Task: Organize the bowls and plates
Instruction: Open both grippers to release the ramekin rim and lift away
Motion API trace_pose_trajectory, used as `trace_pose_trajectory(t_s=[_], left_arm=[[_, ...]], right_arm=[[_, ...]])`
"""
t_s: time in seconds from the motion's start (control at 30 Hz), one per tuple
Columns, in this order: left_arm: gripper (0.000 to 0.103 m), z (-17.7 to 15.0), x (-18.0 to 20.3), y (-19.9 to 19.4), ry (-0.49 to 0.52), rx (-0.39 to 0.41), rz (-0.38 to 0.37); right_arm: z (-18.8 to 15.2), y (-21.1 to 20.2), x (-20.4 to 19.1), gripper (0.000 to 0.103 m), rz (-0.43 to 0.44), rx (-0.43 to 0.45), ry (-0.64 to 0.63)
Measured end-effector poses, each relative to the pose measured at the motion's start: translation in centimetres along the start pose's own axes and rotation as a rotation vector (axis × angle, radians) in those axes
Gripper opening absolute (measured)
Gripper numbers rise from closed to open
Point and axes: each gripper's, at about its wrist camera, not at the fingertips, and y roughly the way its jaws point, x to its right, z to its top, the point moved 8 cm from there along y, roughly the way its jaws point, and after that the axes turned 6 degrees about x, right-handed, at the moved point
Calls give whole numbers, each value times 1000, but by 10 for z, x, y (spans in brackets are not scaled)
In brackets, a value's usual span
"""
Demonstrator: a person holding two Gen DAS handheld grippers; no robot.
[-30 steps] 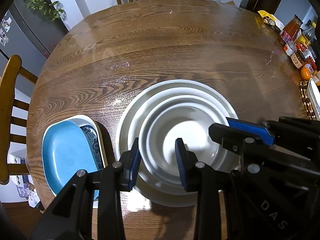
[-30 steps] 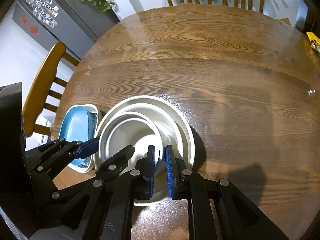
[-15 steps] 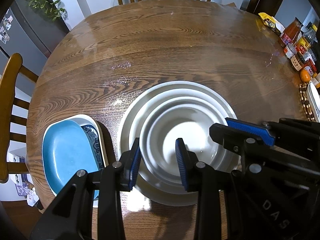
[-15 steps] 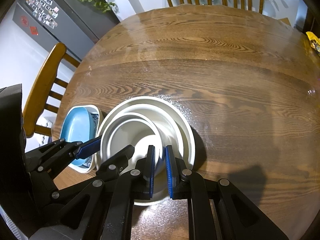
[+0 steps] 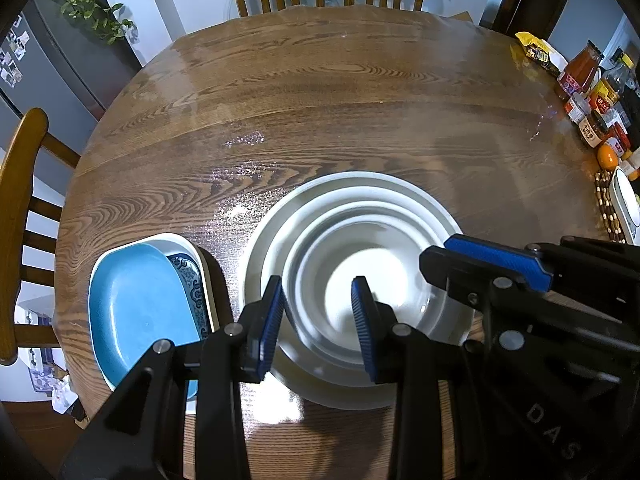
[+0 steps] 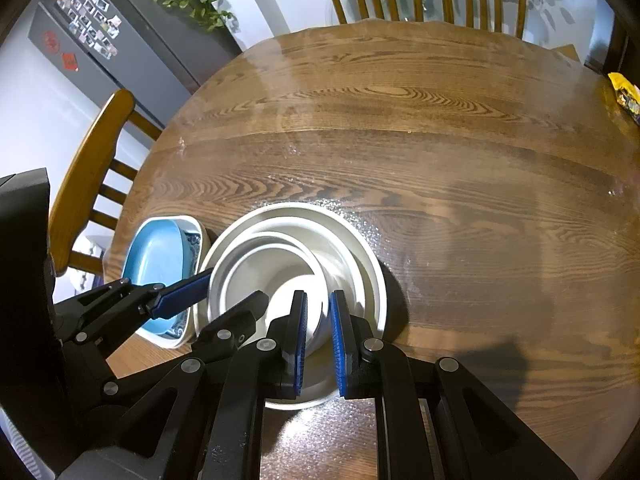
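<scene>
A stack of white bowls nested on a large white plate (image 5: 352, 196) sits on the round wooden table (image 5: 320, 100); it also shows in the right wrist view (image 6: 304, 216). A blue oval dish (image 5: 140, 312) lies in a blue-patterned white dish (image 5: 188, 268) to the left of the stack. My left gripper (image 5: 318, 312) is open, with its fingers astride the near left rim of the bowls. My right gripper (image 6: 318, 328) is nearly closed, its pads astride the right rim of the top bowl (image 6: 280, 280); whether they touch the rim cannot be told.
Wooden chairs (image 5: 16, 200) stand at the left and far side of the table. Sauce bottles, jars and an orange (image 5: 596, 112) crowd the right edge. A beaded mat with a white dish (image 5: 624, 204) lies at the right. A grey fridge (image 6: 100, 40) and a plant stand behind.
Both grippers have pulled back and risen slightly, so more of the table shows. The bowls and dishes have not moved. The jaws are unchanged.
</scene>
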Motion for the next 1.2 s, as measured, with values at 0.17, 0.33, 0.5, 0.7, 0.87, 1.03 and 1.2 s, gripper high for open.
trace_pose_trajectory(t_s=[0.17, 0.33, 0.5, 0.7, 0.87, 1.03, 1.2], left_arm=[[33, 0, -1, -1, 0, 7, 1], [33, -1, -1, -3, 0, 13, 1], [33, -1, -2, -6, -2, 23, 1], [38, 0, -2, -10, -6, 36, 1], [44, 2, -4, -15, -16, 52, -3], [49, 2, -5, -20, -26, 65, -5], [57, 2, -4, -26, -34, 82, 0]], right_arm=[[1, -2, -1, 13, 0, 4, -2], [1, -3, -1, 13, -1, 8, -4], [1, -5, -3, 13, -1, 18, -9], [2, -7, -6, 13, -5, 27, -14], [3, -11, -5, 13, -16, 40, -11], [4, -16, -5, 13, -16, 52, -6], [4, -20, -3, 13, -17, 60, 2]])
